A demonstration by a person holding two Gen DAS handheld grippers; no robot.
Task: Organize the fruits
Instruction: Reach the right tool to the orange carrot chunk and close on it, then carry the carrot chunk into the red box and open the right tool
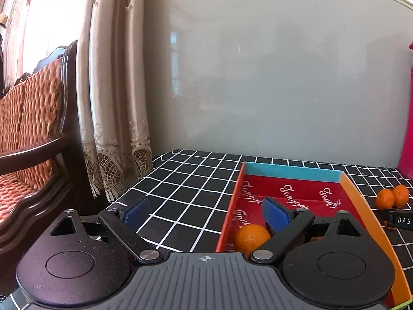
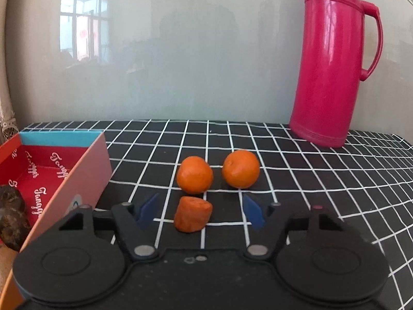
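A red box [image 1: 291, 173] with a teal far wall and orange sides stands on the black checked tablecloth [image 1: 185, 188]; one orange [image 1: 251, 237] lies in its near corner. My left gripper [image 1: 206, 214] is open, its right finger over the box and its left finger outside the box's left wall. In the right wrist view two tangerines [image 2: 195, 178] [image 2: 240, 169] sit side by side on the cloth. A stubby orange piece [image 2: 193, 214] lies in front of them, between the pads of my right gripper [image 2: 201, 211], which stand apart from it on both sides. The box [image 2: 85, 178] is at the left, with dark brown lumps [image 2: 11, 206] inside.
A tall pink thermos jug [image 2: 333, 64] stands at the back right against the glossy grey wall panel. Left of the table are a lace curtain [image 1: 116, 103] and a wooden sofa with woven orange cushions [image 1: 31, 129]. The table's left edge [image 1: 136, 183] runs near the curtain.
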